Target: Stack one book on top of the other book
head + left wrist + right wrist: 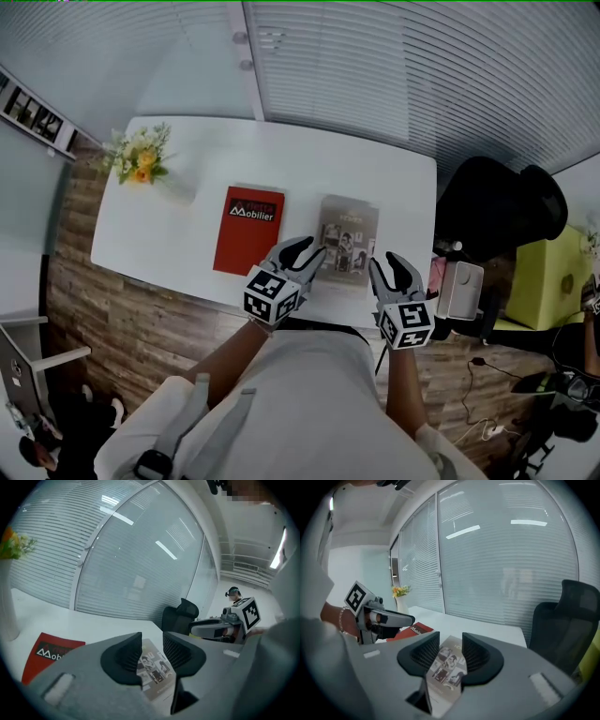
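Currently, the red book and the grey photo-cover book are laid flat, apart, near the counter's front edge. The left claw and right claw are held spread by the grey book's front corners, with nothing pinched.

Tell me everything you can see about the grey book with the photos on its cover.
The grey book lies flat and closed, cover up, on the white table, to the right of the red book and apart from it. Its beige-grey cover looks like matte paper and carries a collage of small dark photos under a title too small to read. Its near edge sits by the left tongs and right tongs, both open. Neither presses on it.
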Tool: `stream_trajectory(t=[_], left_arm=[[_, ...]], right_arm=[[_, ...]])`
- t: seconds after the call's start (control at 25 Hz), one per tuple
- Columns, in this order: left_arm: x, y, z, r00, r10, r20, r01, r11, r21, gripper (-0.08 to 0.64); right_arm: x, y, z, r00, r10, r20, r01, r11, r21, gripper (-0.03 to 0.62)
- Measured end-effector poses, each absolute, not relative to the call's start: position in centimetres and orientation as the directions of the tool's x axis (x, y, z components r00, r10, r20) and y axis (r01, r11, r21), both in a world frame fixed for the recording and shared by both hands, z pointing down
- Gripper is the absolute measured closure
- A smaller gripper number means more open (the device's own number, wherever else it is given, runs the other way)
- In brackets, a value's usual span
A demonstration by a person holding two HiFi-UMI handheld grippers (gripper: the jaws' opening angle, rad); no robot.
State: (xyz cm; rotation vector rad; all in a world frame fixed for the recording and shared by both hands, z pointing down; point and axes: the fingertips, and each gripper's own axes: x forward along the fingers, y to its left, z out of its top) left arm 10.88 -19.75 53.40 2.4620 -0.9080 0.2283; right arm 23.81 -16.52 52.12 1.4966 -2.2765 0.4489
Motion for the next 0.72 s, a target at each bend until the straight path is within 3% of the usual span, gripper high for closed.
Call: stream_trajectory(t=[0.32, 0.72], left_arm=[[11.4, -19.0, 60.5, 0.755, -0.504, 0.420, -0.656, -0.604, 0.453, 0.366], [11.8, -18.0, 66.7, 0.756, -0.419, 0.503, -0.653, -0.539, 0.532, 0.347]], right_arm=[[25.0, -15.7, 59.2, -0.351, -0.736, 0.579, -0.929, 0.353, -0.113, 0.410], [25.7, -14.6, 65.7, -0.367, -0.647, 0.668, -0.927, 0.317, -0.202, 0.344]])
